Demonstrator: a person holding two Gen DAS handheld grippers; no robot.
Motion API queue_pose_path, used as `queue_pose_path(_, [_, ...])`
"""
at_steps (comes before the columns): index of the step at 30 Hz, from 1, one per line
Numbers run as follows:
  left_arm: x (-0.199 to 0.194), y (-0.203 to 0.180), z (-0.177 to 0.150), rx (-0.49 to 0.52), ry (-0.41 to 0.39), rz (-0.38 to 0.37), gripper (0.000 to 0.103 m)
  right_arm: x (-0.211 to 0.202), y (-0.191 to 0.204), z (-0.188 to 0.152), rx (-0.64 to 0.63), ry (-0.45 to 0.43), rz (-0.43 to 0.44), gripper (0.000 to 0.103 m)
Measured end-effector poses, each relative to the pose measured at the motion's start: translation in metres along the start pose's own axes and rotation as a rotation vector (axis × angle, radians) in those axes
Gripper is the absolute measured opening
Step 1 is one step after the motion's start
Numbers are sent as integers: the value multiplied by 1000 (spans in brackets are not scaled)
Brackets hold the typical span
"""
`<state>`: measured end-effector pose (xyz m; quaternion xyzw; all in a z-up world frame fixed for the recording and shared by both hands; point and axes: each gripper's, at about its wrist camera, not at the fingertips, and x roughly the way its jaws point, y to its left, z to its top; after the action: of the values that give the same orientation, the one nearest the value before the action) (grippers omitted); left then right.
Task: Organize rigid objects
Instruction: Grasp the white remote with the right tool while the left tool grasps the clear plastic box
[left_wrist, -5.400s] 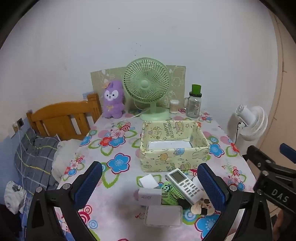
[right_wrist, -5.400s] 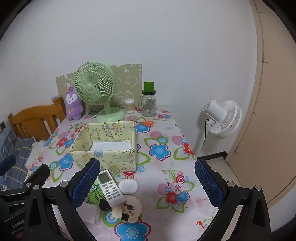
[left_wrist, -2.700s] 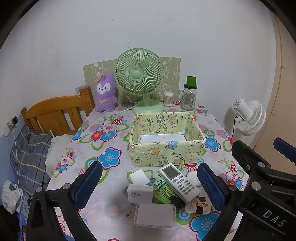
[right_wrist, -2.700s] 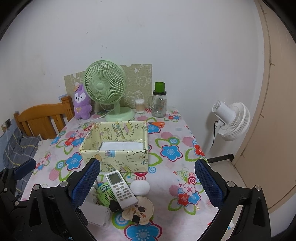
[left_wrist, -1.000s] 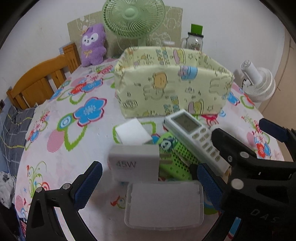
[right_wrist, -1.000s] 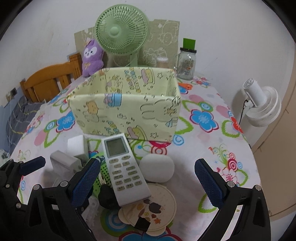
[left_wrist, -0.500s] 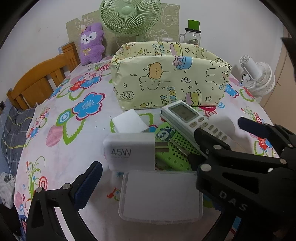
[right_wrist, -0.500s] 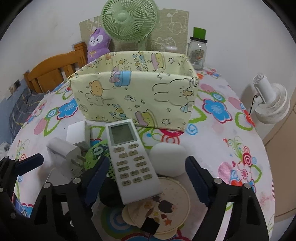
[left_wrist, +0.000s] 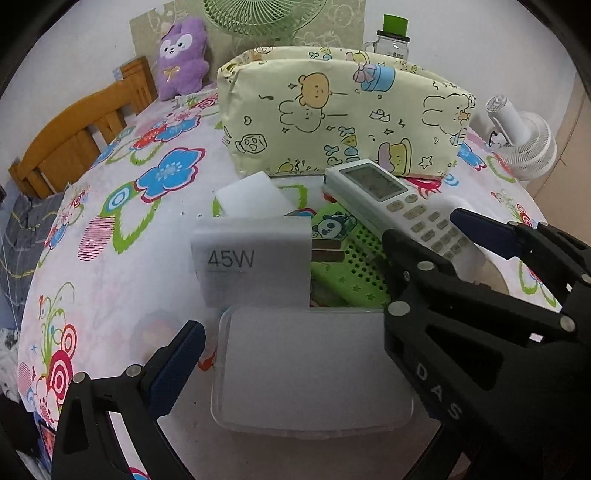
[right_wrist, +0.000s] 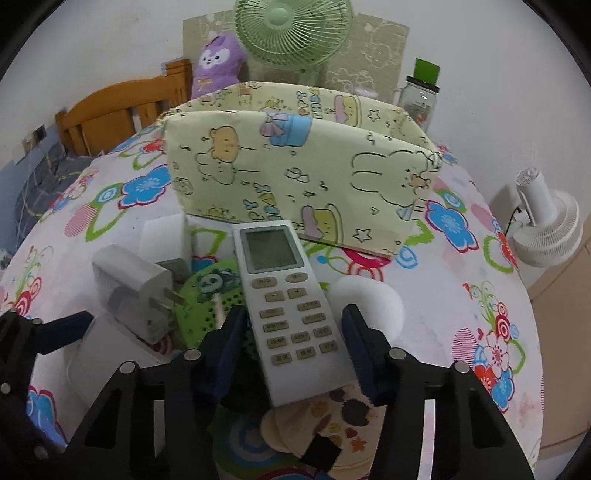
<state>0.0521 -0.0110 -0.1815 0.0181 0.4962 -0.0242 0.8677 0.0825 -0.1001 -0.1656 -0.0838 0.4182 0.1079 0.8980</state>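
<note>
White remote control (right_wrist: 290, 306) lies on the tabletop clutter before the fabric box (right_wrist: 299, 173); the right gripper (right_wrist: 291, 343) fingers straddle its lower end, closing, likely to lift it boxward. Left gripper (left_wrist: 295, 354) fingers stay wide, empty.

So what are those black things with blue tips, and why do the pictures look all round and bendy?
A person holds a pair of tongs in each hand, and each pair carries a small camera that bends the view, so there is one picture per hand. In the right hand's picture, the right tongs are closing around a white remote control, but the blue pads are not pressing it yet. In the left hand's picture, the left tongs hang open over a clear plastic box. On the flowery tablecloth also lie a white charger marked 45W, a green panda case and a yellow fabric basket.
</note>
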Motion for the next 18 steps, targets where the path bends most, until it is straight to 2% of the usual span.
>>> queue_pose_path(2, [2,2,-1,-8,3,-15,101,0,0,0,-1,-2,2,55])
queue_pose_path(5, [1,3,0,-10,-7,-27,90,-2,-1,-1,8,0,12,55])
queue_pose_path(11, [-3,3,-2,-5,-20,-40,89,-7,-4,-5,39,12,22,51])
queue_pose_path(16, [-3,5,-1,5,-30,-18,89,-8,-4,-6,37,32,27,51])
queue_pose_path(18, [-1,8,0,-4,-22,-33,89,-4,-2,-3,31,34,34,51])
